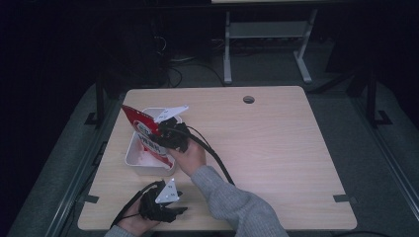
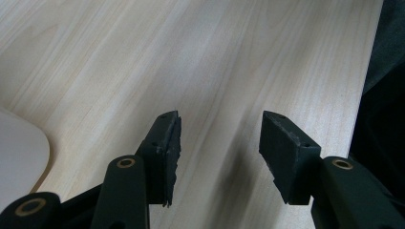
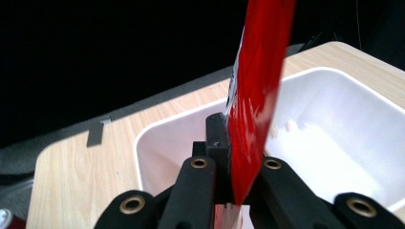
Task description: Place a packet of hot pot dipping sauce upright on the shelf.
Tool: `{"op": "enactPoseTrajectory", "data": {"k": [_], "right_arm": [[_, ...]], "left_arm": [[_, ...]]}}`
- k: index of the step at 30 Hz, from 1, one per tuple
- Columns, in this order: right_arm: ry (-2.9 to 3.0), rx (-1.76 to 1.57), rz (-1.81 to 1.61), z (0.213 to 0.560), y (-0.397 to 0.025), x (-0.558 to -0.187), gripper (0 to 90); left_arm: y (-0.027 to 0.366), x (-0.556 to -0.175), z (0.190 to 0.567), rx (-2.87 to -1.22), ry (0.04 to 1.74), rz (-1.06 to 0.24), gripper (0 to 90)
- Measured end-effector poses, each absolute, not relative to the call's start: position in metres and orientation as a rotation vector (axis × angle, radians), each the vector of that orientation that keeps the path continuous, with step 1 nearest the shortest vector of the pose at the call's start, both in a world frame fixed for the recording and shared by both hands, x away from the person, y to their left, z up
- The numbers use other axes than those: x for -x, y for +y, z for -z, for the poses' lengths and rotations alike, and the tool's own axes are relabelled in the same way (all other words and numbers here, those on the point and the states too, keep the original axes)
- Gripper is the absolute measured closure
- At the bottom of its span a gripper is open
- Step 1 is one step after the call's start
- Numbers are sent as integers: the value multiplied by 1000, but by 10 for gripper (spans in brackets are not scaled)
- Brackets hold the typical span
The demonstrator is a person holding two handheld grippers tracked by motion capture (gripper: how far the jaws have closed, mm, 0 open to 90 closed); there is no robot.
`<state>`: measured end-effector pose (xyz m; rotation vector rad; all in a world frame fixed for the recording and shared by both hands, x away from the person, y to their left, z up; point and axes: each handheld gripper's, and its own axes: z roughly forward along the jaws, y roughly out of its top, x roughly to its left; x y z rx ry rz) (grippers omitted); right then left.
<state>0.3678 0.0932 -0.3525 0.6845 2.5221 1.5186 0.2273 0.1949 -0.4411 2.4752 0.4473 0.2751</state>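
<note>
The light wooden surface (image 1: 267, 138) carries a white bin (image 1: 134, 157) at its left side. Over the bin, the right gripper (image 1: 165, 132) holds a red packet (image 1: 143, 129) tilted, its fingers (image 3: 217, 138) clamped on the packet's edge; the right hand (image 1: 190, 157) reaches across from the near side, sleeve angled toward the left. A few pale bits (image 3: 289, 126) lie on the bin's floor. The left gripper (image 1: 170, 210) rests low at the near edge, its fingers (image 2: 167, 138) apart and holding nothing. Judged from this, the thin glossy packet could slip through the pinch, or contents could spill past the rim if it tips further.
</note>
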Motion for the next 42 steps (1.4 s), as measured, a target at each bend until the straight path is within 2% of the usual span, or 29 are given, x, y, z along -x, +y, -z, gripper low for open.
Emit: {"op": "enactPoseTrajectory", "data": {"k": [24,34,42], "right_arm": [[2643,-675,-1446,363,81,-362,863],[2651,-709,-1465,361,71,-365,679],[2661,-734,-1472,362,63,-367,585]], "left_arm": [[194,-227,442,-2483,448,-273,478],[194,-227,442,-2484,445,-271,477],[193,-227,443,-2486,444,-270,476]]}}
